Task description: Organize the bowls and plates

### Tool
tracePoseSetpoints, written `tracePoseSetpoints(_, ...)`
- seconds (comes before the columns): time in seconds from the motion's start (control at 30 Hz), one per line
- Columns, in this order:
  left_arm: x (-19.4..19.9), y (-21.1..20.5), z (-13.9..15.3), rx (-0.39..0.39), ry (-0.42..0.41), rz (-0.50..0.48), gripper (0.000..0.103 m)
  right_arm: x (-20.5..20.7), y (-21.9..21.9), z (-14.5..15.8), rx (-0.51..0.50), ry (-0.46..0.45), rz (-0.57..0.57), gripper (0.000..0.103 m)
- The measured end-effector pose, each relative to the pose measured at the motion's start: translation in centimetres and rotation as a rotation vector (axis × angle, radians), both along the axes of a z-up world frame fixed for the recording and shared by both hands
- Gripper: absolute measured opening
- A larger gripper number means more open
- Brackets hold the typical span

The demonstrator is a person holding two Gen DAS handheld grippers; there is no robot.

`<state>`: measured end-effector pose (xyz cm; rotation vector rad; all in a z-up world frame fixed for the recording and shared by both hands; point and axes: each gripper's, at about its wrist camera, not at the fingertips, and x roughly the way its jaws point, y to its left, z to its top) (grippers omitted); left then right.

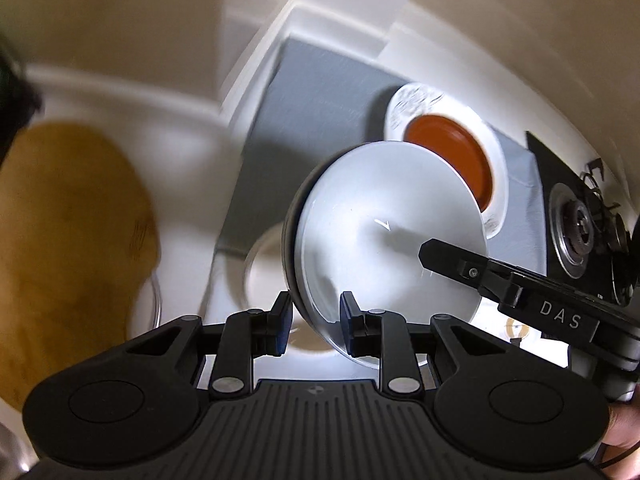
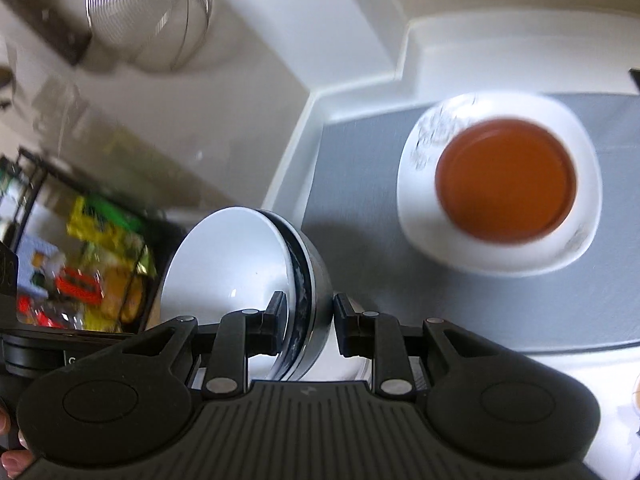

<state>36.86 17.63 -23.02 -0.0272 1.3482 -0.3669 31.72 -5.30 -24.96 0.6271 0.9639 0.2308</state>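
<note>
**Operator:** Left wrist view first. My left claw [image 1: 314, 322] is pinching the rim of a white bowl [image 1: 384, 232] with a dark outer wall; one pad sits outside the wall, the other inside the hollow. The bowl is tilted on edge, its inside turned toward the lens. My right claw [image 1: 432, 252] enters from the right in this view, one finger lying across the bowl's far rim.

**Inspector:** What does that view give that the other does not?

**Operator:** A tan wooden board [image 1: 68, 248] at the left, a gas burner [image 1: 576, 232] at the far right, and a pale round dish [image 1: 260, 268] under the raised bowl, blurred. None of these appear in the right wrist view.

**Inspector:** And the right wrist view?

**Operator:** There my right claw [image 2: 308, 322] is clamped on the bowl [image 2: 224, 264] rim, which passes upright between the two pads. It also shows a wire strainer [image 2: 148, 12] at the top and a black rack of coloured packets [image 2: 88, 272] at the left.

**Inspector:** Common to both?

**Operator:** A grey mat [image 2: 360, 208] on the white worktop [image 2: 520, 376], carrying a white square plate [image 2: 576, 240] with an orange-brown dish [image 2: 506, 184] sitting on it. The held bowl hangs near that stack, apart from it. A hand [image 2: 12, 452] shows at the lower left.
</note>
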Motion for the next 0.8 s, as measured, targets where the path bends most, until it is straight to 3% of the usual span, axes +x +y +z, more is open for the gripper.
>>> tracePoseSetpoints(0.37,1.0,2.1,-4.4,0.020,0.105,0.042,0.027,0.6,3.2,-4.6,-0.081,0.079,0.090,0.027)
tracePoseSetpoints(0.7,1.7,2.2,-7.0,-0.035,0.145,0.014,0.028,0.4,5.1,-4.4,-0.293,0.028,0.188,0.027)
tracePoseSetpoints(0.8,2.0,2.4,-7.5,-0.049,0.148,0.002,0.028,0.3,5.0,-4.4,-0.313,0.027,0.210,0.028)
